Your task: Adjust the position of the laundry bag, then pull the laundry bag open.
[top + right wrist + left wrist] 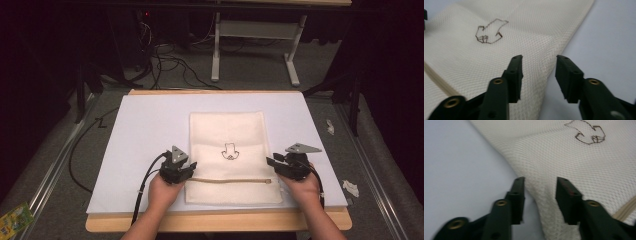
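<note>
Cream mesh cloth (234,150) lies flat on the pale lilac mat (140,130), folded into a tall rectangle, with a small outlined emblem (230,151) near its centre and a tan band (231,180) crossing it below that. I take the cloth as my landmark.

At the cloth's left edge, level with the band, my left gripper (186,169) sits low; in the left gripper view its jaws stand apart and straddle the raised edge of the fabric (541,195), pads not pressing on it. Nothing is held.

At the cloth's right edge, my right gripper (272,163) mirrors this. In the right gripper view its jaws are likewise apart, with the cloth's border (541,72) running between them, unclamped.

Judgement: the step in hand is taking both side edges for a further fold. To do it well I should seat each pair of pads squarely over all the layers at the edge, close both sides together, and lift evenly so the cloth does not skew. A shallow bite risks catching the top layer alone.
</note>
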`<state>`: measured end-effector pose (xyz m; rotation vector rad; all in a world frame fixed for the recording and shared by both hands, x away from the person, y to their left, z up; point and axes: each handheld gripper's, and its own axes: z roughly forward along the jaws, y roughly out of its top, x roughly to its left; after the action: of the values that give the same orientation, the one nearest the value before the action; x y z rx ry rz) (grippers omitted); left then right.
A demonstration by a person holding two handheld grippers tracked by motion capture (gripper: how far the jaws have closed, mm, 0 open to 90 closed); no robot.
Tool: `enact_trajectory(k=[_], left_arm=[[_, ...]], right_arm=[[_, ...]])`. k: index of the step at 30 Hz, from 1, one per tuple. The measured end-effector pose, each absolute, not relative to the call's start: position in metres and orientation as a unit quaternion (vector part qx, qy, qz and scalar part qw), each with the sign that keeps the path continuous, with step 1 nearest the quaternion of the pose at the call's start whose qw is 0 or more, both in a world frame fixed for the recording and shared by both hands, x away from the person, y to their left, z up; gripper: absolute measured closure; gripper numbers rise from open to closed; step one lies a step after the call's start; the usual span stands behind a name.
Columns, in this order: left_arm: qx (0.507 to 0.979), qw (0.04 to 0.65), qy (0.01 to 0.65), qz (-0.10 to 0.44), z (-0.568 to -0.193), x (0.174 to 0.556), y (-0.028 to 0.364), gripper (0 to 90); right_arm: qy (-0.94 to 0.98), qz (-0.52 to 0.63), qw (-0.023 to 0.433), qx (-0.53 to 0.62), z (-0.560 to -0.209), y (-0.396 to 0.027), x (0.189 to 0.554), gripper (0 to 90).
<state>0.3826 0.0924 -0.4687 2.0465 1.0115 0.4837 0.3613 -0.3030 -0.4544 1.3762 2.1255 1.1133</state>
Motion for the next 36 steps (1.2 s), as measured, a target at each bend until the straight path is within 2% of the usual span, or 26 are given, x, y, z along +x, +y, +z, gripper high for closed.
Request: enact_trajectory(k=[1, 2, 3, 7, 9, 13, 19, 26, 29, 32, 36], left_arm=[[0.803, 0.399, 0.398, 0.193, -0.466, 0.381, 0.095, 46.2], [0.803, 0.399, 0.398, 0.193, -0.466, 0.381, 0.095, 42.1], [0.796, 0.414, 0.399, 0.188, -0.462, 0.379, 0.102, 39.1], [0.794, 0.432, 0.396, 0.162, -0.458, 0.378, 0.112, 34.5], [0.795, 0.433, 0.393, 0.165, -0.457, 0.376, 0.114, 32.3], [0.794, 0.439, 0.385, 0.168, -0.454, 0.375, 0.115, 33.4], [0.789, 0.446, 0.39, 0.161, -0.456, 0.379, 0.111, 33.9], [0.796, 0.443, 0.381, 0.158, -0.46, 0.377, 0.102, 34.3], [0.81, 0.438, 0.359, 0.153, -0.46, 0.367, 0.094, 33.6], [0.809, 0.445, 0.352, 0.151, -0.457, 0.363, 0.092, 33.6], [0.813, 0.457, 0.338, 0.131, -0.453, 0.356, 0.086, 34.5]], right_arm=[[0.746, 0.407, 0.188, 0.492, -0.449, -0.308, 0.355, 52.1], [0.746, 0.407, 0.188, 0.492, -0.449, -0.308, 0.355, 52.1], [0.726, 0.428, 0.185, 0.505, -0.443, -0.318, 0.341, 45.7], [0.733, 0.405, 0.21, 0.505, -0.445, -0.328, 0.315, 52.9], [0.736, 0.39, 0.198, 0.517, -0.449, -0.331, 0.304, 58.7], [0.744, 0.376, 0.199, 0.515, -0.454, -0.33, 0.29, 60.3], [0.751, 0.375, 0.182, 0.513, -0.46, -0.326, 0.293, 62.8], [0.765, 0.37, 0.141, 0.509, -0.47, -0.321, 0.307, 66.5], [0.773, 0.366, 0.121, 0.504, -0.474, -0.316, 0.31, 68.3], [0.777, 0.359, 0.133, 0.5, -0.474, -0.312, 0.311, 71.2], [0.781, 0.349, 0.129, 0.502, -0.472, -0.306, 0.312, 80.8]])
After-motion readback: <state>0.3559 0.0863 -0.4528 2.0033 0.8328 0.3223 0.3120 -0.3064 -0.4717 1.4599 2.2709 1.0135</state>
